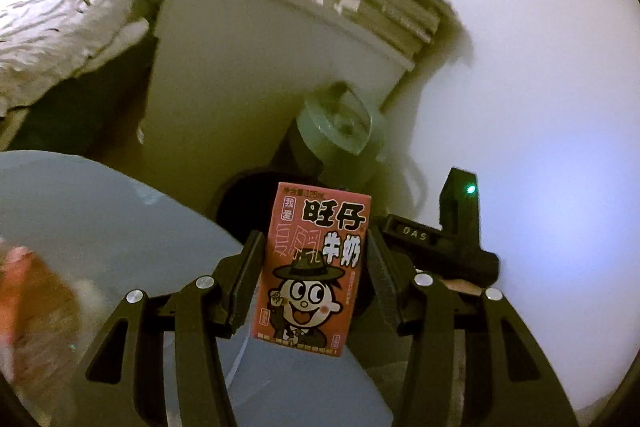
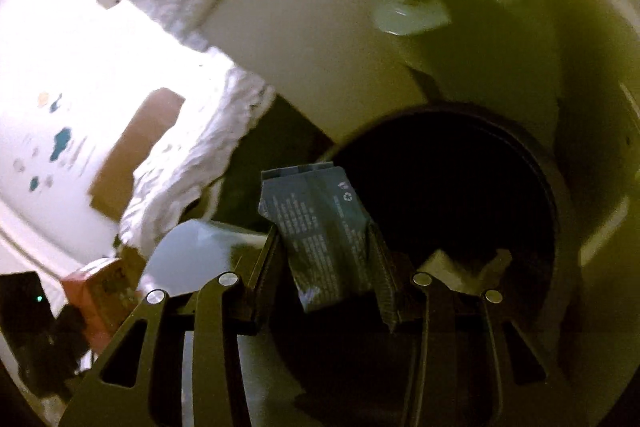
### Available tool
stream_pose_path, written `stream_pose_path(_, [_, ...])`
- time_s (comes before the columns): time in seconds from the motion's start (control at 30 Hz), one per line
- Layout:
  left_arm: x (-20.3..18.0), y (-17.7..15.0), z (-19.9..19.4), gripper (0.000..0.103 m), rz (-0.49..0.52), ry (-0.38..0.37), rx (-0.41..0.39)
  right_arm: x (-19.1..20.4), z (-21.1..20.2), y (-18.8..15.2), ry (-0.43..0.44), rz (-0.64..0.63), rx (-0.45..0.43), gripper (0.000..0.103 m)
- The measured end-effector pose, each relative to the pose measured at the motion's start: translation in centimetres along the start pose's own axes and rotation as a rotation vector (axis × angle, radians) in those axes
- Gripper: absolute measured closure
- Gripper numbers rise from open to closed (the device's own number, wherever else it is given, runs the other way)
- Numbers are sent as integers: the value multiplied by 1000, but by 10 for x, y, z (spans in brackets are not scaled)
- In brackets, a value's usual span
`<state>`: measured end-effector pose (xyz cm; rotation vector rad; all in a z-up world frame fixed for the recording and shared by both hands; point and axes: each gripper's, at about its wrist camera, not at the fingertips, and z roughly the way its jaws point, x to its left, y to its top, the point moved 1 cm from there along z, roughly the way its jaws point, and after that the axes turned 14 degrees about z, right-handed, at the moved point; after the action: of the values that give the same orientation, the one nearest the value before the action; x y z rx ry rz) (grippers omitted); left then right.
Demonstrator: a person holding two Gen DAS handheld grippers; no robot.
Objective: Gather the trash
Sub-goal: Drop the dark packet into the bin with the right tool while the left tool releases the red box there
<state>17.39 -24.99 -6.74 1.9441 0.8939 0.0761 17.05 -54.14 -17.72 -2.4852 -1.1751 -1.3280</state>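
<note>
White wall and a pale bedside cabinet (image 1: 224, 67) fill the background, with rumpled bedding (image 1: 60, 27) seen at the left edge of the left wrist view and a dark, round trash bin (image 2: 460, 187) standing open on the floor at the cabinet's foot. The step in hand is judged to be the carrying of 2 pieces of trash to that bin, with the drop not yet made. At the left, a pink milk carton (image 1: 316, 267) is pinched upright between the pads of the left gripper (image 1: 316, 263), its printed face turned to the camera; the bin's mouth (image 1: 248, 195) is glimpsed just beyond and behind the carton, so this hand is judged to be short of the rim. A blue-grey surface (image 1: 100, 211) lies under that gripper, at its lower left. Further right, a crumpled dark blue wrapper (image 2: 324, 235) is gripped by the right gripper (image 2: 326, 259), whose jaws are pressed in on it, and it is held over the near left rim of the bin; pale scraps (image 2: 460, 267) are already seen inside. Both grippers are pointed forward and downward, the right view being tilted as if the wrist were rolled. The next move is judged to call for the right jaws to be spread over the opening, and for the carton to be brought further forward over the rim before release.
</note>
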Motion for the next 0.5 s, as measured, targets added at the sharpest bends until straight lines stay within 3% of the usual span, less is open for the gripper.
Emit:
stream_pose_path(0.2, [1, 10, 53, 52, -9, -14, 55, -13, 6, 5, -29, 43, 12, 61])
stream_pose_path(0.5, [2, 11, 75, 52, -10, -10, 89, -15, 15, 8, -44, 67, 33, 55])
